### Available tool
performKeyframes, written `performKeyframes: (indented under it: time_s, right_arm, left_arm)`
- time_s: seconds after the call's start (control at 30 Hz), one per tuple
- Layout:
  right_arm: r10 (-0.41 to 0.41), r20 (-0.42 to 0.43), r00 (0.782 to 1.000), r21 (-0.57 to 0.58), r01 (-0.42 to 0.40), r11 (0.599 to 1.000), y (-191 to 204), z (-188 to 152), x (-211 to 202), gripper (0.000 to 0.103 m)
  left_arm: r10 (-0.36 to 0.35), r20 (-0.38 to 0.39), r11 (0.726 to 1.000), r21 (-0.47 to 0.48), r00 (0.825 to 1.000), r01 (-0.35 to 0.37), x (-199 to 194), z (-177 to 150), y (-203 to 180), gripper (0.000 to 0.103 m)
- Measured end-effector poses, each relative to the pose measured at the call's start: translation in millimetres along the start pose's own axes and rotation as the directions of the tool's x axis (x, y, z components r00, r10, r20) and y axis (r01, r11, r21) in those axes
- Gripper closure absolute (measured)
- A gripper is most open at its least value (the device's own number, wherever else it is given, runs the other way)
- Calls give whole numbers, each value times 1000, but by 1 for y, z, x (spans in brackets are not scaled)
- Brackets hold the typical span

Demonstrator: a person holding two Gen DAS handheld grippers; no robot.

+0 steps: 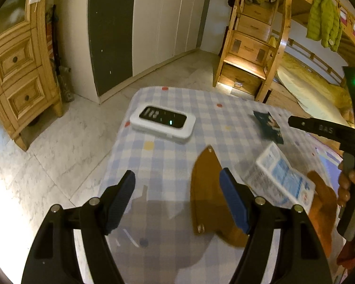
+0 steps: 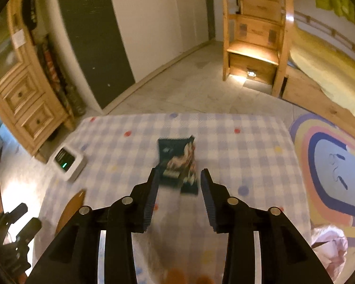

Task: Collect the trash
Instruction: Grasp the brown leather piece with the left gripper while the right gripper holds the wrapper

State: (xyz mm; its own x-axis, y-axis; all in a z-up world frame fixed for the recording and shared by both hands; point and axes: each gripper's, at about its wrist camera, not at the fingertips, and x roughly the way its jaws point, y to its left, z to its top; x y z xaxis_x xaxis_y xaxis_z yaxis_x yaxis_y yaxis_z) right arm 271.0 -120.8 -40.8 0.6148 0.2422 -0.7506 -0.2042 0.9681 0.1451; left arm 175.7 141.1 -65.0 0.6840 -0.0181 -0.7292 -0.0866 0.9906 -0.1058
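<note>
A dark snack wrapper (image 2: 178,163) lies on the checked tablecloth (image 2: 236,156), just ahead of my right gripper (image 2: 179,177), which is open and empty above it. The wrapper also shows in the left wrist view (image 1: 268,125). A white and blue tissue packet (image 1: 280,177) lies near the table's right side, beside a brown flat piece (image 1: 207,189). My left gripper (image 1: 177,177) is open and empty above the cloth, its right finger over the brown piece. The right gripper's body (image 1: 331,132) shows at the right edge.
A white device with a dark display (image 1: 163,123) sits at the table's far left. A wooden cabinet (image 1: 19,71) stands left, bunk-bed stairs (image 1: 248,54) at the back. A rainbow rug (image 2: 331,172) and a pink-lined bag (image 2: 329,248) lie on the floor at right.
</note>
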Motion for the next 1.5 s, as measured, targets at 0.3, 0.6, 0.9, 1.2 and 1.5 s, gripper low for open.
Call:
performKeyframes:
  time_s: [0.3, 0.6, 0.9, 1.2, 1.5]
  right_arm:
    - [-12, -104, 995, 12, 13, 1000, -5, 3, 56, 75]
    - [51, -8, 999, -24, -51, 998, 6, -7, -4, 100]
    - [11, 107, 994, -11, -10, 1000, -4, -52, -105, 100]
    - [-36, 94, 995, 63, 30, 998, -26, -118, -142, 100]
    - [-20, 87, 996, 105, 11, 994, -33, -151, -164, 100]
  left_arm:
    - [13, -26, 1000, 13, 1000, -12, 26, 11, 3, 31]
    - [-2, -38, 1000, -3, 999, 2, 1, -9, 10, 31]
    - [-73, -77, 997, 12, 994, 74, -19, -43, -10, 31]
    - [-10, -117, 1000, 19, 993, 12, 15, -32, -40, 30]
    - [59, -143, 997, 49, 988, -52, 20, -36, -46, 49]
